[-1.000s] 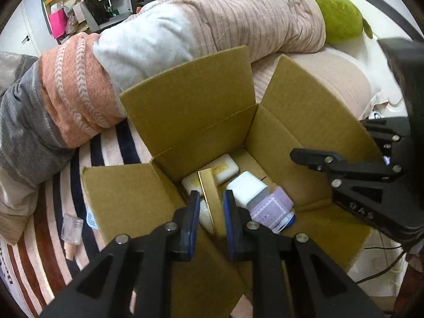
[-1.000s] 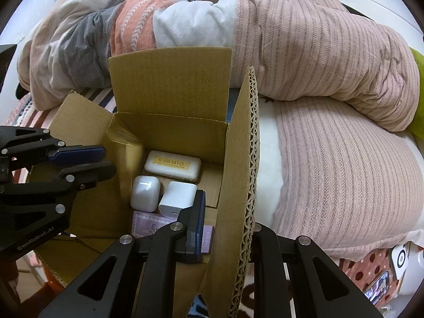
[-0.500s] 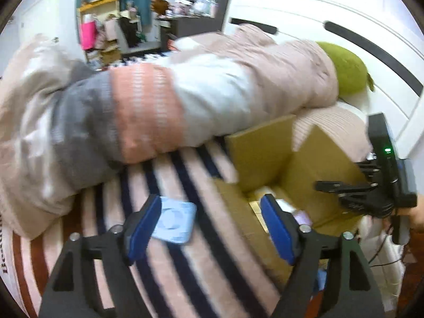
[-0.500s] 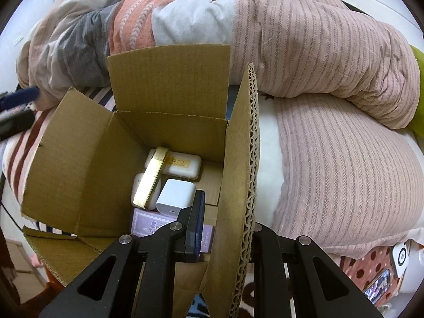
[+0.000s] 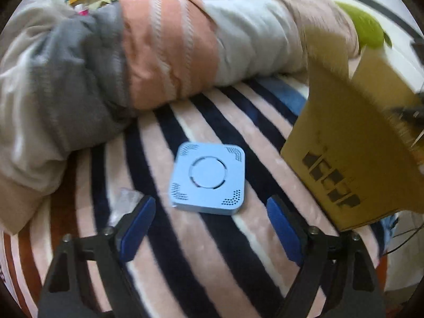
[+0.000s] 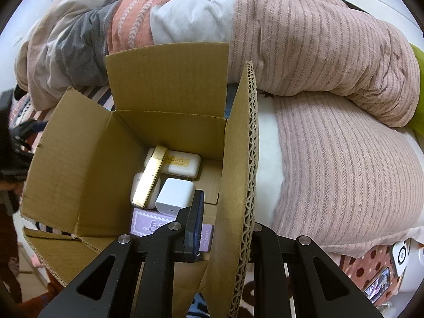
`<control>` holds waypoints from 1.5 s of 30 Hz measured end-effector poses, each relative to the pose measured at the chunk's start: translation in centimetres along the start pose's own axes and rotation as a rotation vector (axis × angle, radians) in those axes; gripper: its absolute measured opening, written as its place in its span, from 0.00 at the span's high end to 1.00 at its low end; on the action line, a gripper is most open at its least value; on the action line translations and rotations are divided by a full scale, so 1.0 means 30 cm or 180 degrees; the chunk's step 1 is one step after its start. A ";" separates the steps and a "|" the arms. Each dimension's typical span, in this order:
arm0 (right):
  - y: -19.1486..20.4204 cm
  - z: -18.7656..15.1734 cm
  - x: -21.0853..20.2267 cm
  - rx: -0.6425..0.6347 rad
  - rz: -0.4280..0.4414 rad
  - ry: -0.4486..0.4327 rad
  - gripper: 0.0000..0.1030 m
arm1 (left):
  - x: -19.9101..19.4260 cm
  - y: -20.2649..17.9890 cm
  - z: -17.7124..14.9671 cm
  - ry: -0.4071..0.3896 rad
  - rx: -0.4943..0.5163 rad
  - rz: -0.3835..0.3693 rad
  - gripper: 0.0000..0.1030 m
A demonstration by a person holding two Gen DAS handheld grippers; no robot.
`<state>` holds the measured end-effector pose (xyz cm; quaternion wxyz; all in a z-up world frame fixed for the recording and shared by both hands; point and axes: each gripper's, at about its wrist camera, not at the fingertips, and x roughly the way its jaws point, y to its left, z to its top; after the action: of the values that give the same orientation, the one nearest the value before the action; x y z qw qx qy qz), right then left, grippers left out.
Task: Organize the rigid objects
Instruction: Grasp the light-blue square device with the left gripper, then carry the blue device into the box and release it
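— How does the left gripper (image 5: 209, 228) stand?

— It points steeply down, its jaws opening wide. The two blue pads (image 5: 137, 228) are well apart, nothing pressed between them.

— And the right gripper (image 6: 222, 222)?

— Also aimed steeply down, jaws drawn close together. One blue pad (image 6: 194, 222) shows on the near side; the other finger is hidden from view.

— Any hand visible?

— Only the black finger frames and their bolts show in each wrist view.
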<state>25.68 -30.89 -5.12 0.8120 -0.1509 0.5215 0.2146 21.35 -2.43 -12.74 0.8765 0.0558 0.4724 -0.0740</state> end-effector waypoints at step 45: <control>0.003 -0.001 -0.004 -0.0008 0.0007 -0.0024 0.88 | -0.467 -0.328 0.331 -0.1192 0.0311 -0.0057 0.28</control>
<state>25.57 -30.86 -5.03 0.8135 -0.1505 0.5183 0.2168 20.09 -12.68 4.14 0.9446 0.0794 0.2974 -0.1137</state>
